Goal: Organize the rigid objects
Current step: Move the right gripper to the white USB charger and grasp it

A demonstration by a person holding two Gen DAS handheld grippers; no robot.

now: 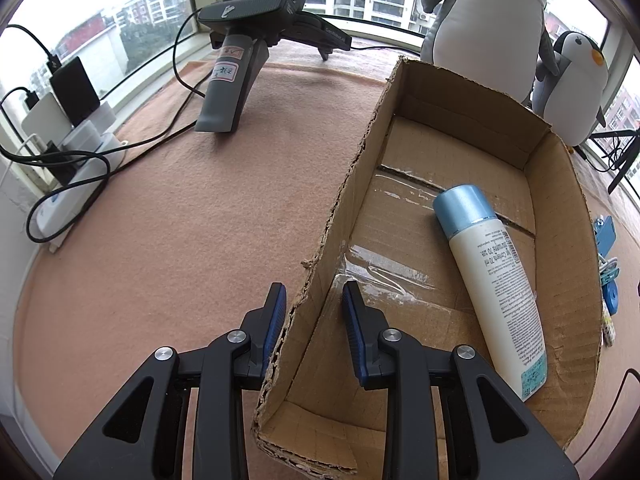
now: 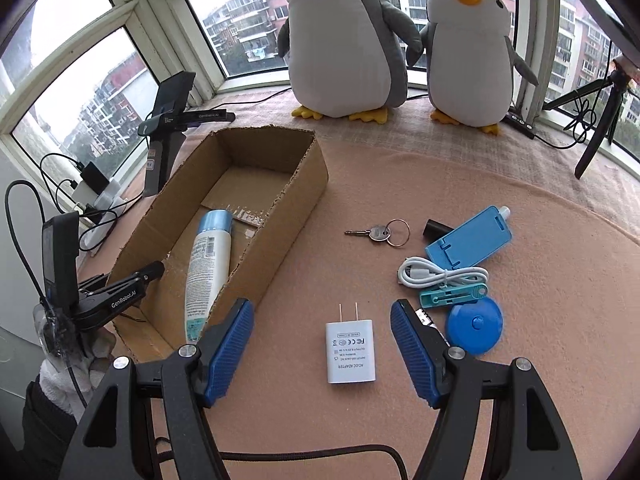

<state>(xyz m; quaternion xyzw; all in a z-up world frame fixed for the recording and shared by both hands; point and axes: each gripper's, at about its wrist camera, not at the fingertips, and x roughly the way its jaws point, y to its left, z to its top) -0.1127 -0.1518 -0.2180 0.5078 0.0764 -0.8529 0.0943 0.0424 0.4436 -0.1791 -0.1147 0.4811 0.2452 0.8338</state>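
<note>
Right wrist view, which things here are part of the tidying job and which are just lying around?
Job:
cardboard box
spray bottle already inside
white charger plug
key
blue tape measure
white cable

Lying about:
two plush penguins
spare gripper
tripod

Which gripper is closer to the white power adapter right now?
Right. The right gripper is open with the white power adapter between its fingers; the left gripper straddles the cardboard box wall.

Corrugated cardboard box, torn rough edges; cloth seemingly felt.
</note>
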